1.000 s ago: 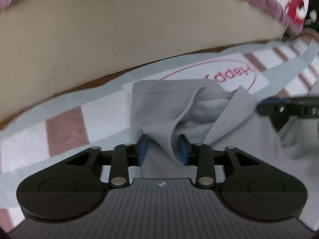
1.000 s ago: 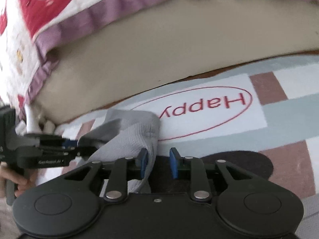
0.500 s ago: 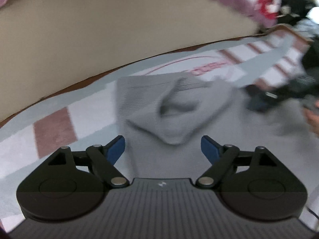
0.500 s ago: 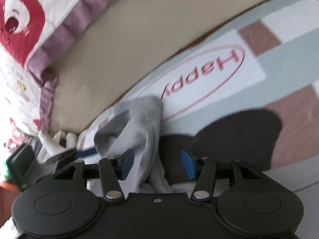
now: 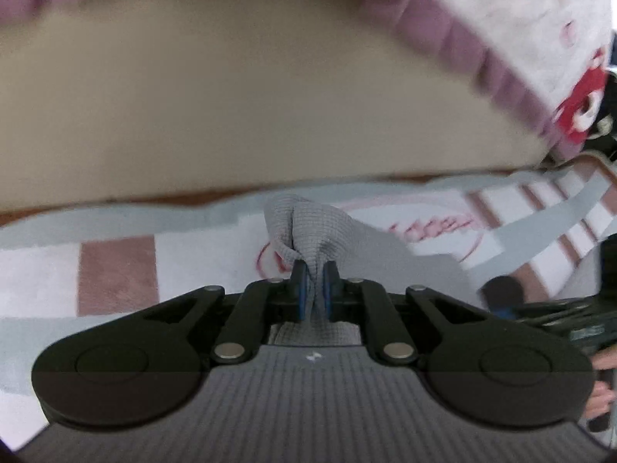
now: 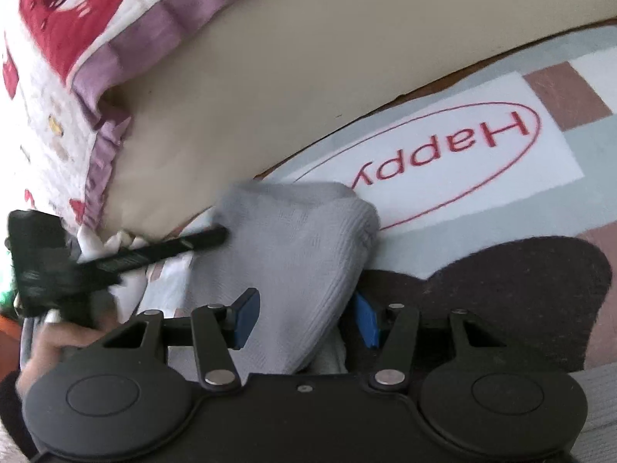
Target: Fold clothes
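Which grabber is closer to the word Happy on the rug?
Probably the left. The left gripper, pinching the grey garment, sits just short of the Happy oval. The right gripper is open, farther back around the cloth.

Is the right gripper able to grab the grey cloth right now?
Probably yes. The right hand-held gripper is open, and a fold of the grey cloth already lies between its blue fingers, with nothing in the way. The left hand-held gripper already pinches another part.
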A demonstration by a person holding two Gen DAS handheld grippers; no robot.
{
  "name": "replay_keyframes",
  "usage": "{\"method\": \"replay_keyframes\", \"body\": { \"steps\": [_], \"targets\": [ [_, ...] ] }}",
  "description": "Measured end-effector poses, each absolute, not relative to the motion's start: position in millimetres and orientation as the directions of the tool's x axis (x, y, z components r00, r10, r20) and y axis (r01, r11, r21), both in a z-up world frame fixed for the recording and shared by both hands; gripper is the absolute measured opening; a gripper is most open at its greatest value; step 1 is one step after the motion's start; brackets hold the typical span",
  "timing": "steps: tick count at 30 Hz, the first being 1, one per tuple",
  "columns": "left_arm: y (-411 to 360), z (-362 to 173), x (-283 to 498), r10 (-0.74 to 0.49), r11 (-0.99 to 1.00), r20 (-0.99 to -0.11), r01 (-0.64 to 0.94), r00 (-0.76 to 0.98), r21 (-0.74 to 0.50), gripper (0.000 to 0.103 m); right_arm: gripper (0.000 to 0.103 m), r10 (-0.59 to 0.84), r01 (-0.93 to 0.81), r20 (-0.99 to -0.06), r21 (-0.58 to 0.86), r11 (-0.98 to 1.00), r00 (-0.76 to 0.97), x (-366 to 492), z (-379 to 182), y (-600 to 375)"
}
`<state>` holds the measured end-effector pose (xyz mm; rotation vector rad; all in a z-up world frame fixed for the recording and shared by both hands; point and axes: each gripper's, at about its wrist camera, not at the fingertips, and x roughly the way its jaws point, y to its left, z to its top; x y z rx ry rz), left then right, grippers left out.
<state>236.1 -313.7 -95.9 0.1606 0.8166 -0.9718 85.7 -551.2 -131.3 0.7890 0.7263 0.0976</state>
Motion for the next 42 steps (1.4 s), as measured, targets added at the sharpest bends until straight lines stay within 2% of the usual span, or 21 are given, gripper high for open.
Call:
{"method": "replay_keyframes", "body": {
  "steps": [5,8,9,11,14,17,20,25,27,30,32,33,34,35,39,42],
  "targets": [
    [-283.3,-74.4,204.9,-0.748,0.500,-0.605,0.831,0.272,-0.245,0.008,0.058,0.345,0.177,-0.557,0.681,0.711,0.756,86.8,-131.4,-548.8],
    [-261.8,-60.8,174.4,-0.774,0.420,-0.596,0.879,0.216,-0.227,0.008,0.058,0.342,0.183,-0.550,0.689,0.701,0.762,79.9,-124.0,-553.7],
    [-254.5,-58.2,163.2,-0.769,0.398,-0.611,0.889,0.188,-0.228,0.008,0.058,0.340,0.186,-0.535,0.705,0.685,0.773,74.4,-119.7,-557.5],
    [-243.3,-61.4,143.6,-0.746,0.374,-0.654,0.893,0.128,-0.252,0.008,0.059,0.363,0.169,-0.446,0.790,0.589,0.818,55.7,-111.6,-571.9],
    [-228.7,-72.8,114.9,-0.690,0.345,-0.722,0.897,0.044,-0.276,0.008,0.062,0.370,0.178,-0.421,0.823,0.539,0.828,38.3,-97.8,-585.3],
    [-223.5,-90.6,88.3,-0.629,0.341,-0.777,0.907,0.025,-0.247,0.008,0.062,0.349,0.168,-0.492,0.737,0.654,0.798,36.8,-80.0,-572.9],
    [-221.1,-105.5,67.0,-0.584,0.343,-0.812,0.913,0.021,-0.223,0.008,0.062,0.387,0.092,-0.525,0.674,0.733,0.758,50.0,-70.7,-547.4],
    [-211.9,-113.4,71.0,-0.581,0.386,-0.814,0.883,0.008,-0.266,0.008,0.062,0.430,-0.104,-0.603,0.498,0.861,0.671,74.3,-65.6,-501.7],
    [-210.3,-114.4,72.2,-0.573,0.414,-0.819,0.866,0.010,-0.280,0.008,0.062,0.443,-0.088,-0.613,0.521,0.849,0.654,84.4,-82.1,-501.1],
    [-207.7,-115.8,74.1,-0.562,0.456,-0.827,0.838,0.011,-0.299,0.008,0.063,0.431,0.144,-0.624,0.659,0.738,0.652,88.7,-117.0,-524.8],
    [-206.5,-116.3,79.4,-0.574,0.485,-0.819,0.812,0.015,-0.325,0.008,0.062,0.470,0.143,-0.595,0.705,0.694,0.652,85.6,-122.8,-529.9],
    [-205.3,-117.5,81.1,-0.579,0.493,-0.815,0.802,0.013,-0.338,0.008,0.062,0.489,0.139,-0.579,0.726,0.674,0.652,83.9,-125.2,-532.0],
    [-206.8,-118.2,80.4,-0.579,0.490,-0.815,0.807,0.018,-0.330,0.008,0.054,0.498,0.116,-0.569,0.727,0.677,0.655,82.2,-123.6,-528.4],
    [-208.7,-118.7,79.4,-0.578,0.485,-0.816,0.814,0.024,-0.320,0.008,0.042,0.505,0.089,-0.559,0.723,0.685,0.658,80.4,-121.2,-523.6],
    [-212.4,-118.0,70.2,-0.573,0.465,-0.817,0.844,0.059,-0.265,0.008,0.035,0.540,0.038,-0.508,0.751,0.659,0.671,80.3,-124.2,-506.5],
    [-207.7,-119.9,72.9,-0.587,0.492,-0.808,0.818,0.060,-0.297,0.008,0.035,0.615,0.009,-0.476,0.795,0.607,0.628,84.5,-127.2,-496.7]
  ]
}}
